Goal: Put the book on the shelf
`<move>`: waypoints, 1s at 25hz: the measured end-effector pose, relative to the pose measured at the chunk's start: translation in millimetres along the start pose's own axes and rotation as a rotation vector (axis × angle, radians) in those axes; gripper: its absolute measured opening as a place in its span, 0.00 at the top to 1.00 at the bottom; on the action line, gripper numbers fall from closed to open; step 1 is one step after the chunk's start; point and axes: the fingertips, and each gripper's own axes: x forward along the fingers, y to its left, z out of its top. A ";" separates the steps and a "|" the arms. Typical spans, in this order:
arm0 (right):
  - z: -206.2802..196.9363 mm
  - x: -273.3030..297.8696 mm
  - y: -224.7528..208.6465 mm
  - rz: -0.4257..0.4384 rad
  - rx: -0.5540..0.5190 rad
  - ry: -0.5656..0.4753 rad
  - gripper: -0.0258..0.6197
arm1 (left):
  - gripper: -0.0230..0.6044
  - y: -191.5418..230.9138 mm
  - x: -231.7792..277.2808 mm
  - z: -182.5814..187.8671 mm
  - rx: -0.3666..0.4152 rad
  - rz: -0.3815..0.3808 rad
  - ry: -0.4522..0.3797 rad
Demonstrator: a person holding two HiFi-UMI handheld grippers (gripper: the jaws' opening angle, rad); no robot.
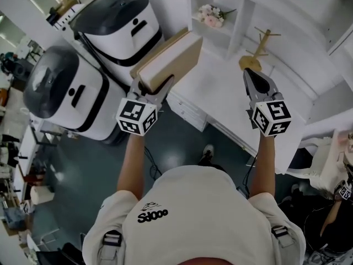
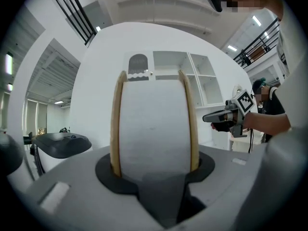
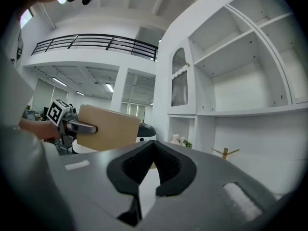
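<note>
My left gripper [image 1: 151, 87] is shut on a thick book [image 1: 172, 59] with tan covers and a white page edge, held in the air by its lower end. In the left gripper view the book [image 2: 153, 129] stands upright between the jaws and fills the middle. It hangs in front of the white shelf unit [image 1: 242, 15], left of the open compartments. My right gripper [image 1: 252, 76] is level with it to the right, jaws together and nothing in them. From the right gripper view I see the book [image 3: 109, 127] and the left gripper's fingers [image 3: 79, 127] clamped on its cover.
Two white machines with black lids [image 1: 118, 21] [image 1: 60, 93] stand at the left. The shelf unit holds a flower bunch [image 1: 211, 15] and a wooden stand [image 1: 258, 49] above the white counter [image 1: 220, 93] with drawers. A person [image 1: 342, 192] sits at the lower right.
</note>
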 end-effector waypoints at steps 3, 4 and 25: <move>-1.3 17.3 -29.3 0.001 -0.004 -0.004 0.96 | 0.59 4.2 31.8 -1.5 -0.004 0.007 0.008; -2.2 22.1 -38.8 0.001 -0.003 -0.005 0.96 | 0.59 6.0 41.1 -4.3 -0.009 0.009 0.011; -57.9 127.4 -102.9 -0.102 0.148 0.089 0.96 | 0.59 80.2 206.0 -87.4 -0.075 -0.137 0.197</move>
